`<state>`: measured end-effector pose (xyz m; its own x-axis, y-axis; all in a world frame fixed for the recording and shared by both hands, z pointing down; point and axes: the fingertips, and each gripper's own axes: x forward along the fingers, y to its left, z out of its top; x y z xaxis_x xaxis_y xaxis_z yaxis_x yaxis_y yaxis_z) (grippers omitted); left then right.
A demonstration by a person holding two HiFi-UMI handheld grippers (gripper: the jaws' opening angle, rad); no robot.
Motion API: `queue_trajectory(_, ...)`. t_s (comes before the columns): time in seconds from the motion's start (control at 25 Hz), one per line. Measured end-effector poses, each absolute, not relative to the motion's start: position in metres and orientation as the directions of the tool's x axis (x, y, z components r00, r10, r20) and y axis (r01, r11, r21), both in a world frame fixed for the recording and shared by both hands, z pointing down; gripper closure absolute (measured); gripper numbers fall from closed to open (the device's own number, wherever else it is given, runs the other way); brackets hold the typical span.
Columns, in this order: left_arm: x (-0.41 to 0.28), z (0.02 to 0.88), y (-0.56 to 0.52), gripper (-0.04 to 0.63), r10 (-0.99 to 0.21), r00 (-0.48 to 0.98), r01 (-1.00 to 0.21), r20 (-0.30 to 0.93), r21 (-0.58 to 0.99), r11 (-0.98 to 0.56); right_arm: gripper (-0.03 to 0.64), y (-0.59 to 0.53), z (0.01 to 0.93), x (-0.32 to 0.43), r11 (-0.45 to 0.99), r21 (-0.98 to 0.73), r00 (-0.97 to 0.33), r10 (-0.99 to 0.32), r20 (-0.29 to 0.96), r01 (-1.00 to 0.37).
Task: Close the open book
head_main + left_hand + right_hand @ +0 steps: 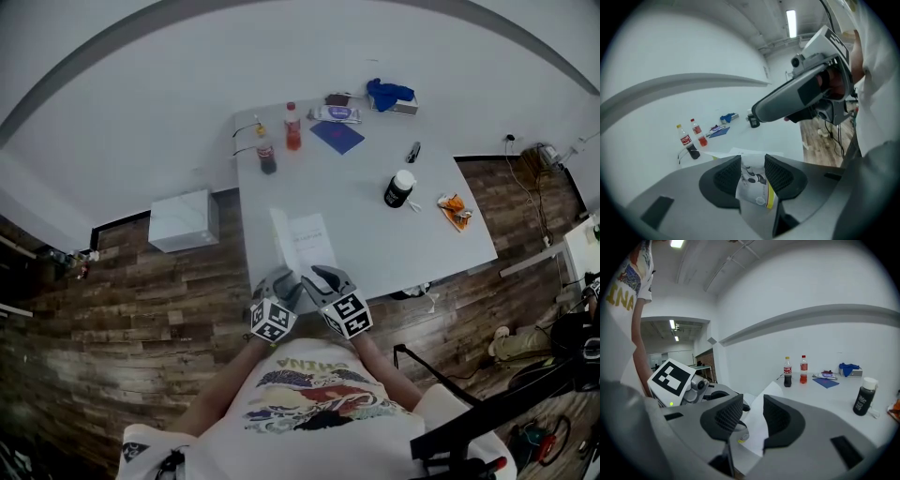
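Leftmost, a white box (184, 220) sits on the plank floor (112, 319), against the white wall (122, 122) and just beside the table (394, 244) corner.

On the white table, along the far edge, left to right: cola bottle (267, 157), red bottle (292, 127), blue booklet (337, 137), blue cloth (388, 93). Nearer: black jar (399, 189), then orange packet (454, 211). All are well apart from the book (309, 242), which lies open at the near edge with its left leaf raised steeply.

Left gripper (284, 280): jaws apart, printed leaf standing between the pads, no squeeze visible. Right gripper (324, 276), just beside it: jaws apart, white page in the gap, not pinched.

Each gripper blocks part of the other's view. From the head view, both grippers hide the book's near edge. Small items by the cloth are too small to name.
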<state>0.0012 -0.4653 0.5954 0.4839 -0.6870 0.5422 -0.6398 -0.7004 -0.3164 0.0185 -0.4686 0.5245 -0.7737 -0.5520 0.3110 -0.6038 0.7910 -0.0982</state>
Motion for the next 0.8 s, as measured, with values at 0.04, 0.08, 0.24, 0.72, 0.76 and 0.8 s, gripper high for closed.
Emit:
queue_trajectory(0.04,0.004,0.593,-0.463,0.462,-0.686,0.474,-0.599,0.553,-0.369,-0.711,0.502,-0.469,0.524,0.02,0.788,-0.095,-0.77,-0.558,0.307,-0.609)
queue_trajectory(0.08,0.009,0.589,-0.46,0.455,-0.685,0.474,-0.561,0.553,-0.41,-0.719,0.492,-0.47,0.524,0.021,0.784,-0.094,-0.767,-0.565,0.304,-0.614)
queue_trajectory(0.24,0.028,0.569,-0.459,0.392,-0.685,0.536,-0.56,0.494,-0.399,-0.726,0.474,-0.474,0.523,0.028,0.771,-0.108,-0.761,-0.58,0.29,-0.628)
queue_trajectory(0.72,0.0,0.529,-0.469,0.393,-0.77,0.566,-0.781,0.294,-0.107,-0.615,0.474,-0.47,0.509,0.03,0.785,-0.133,-0.79,-0.571,0.222,-0.605)
queue_trajectory(0.76,-0.002,0.525,-0.469,0.402,-0.776,0.567,-0.79,0.276,-0.088,-0.607,0.474,-0.471,0.504,0.031,0.784,-0.122,-0.788,-0.579,0.207,-0.608)
queue_trajectory(0.8,-0.004,0.521,-0.468,0.415,-0.782,0.566,-0.796,0.261,-0.072,-0.601,0.474,-0.472,0.499,0.031,0.784,-0.107,-0.786,-0.587,0.195,-0.612)
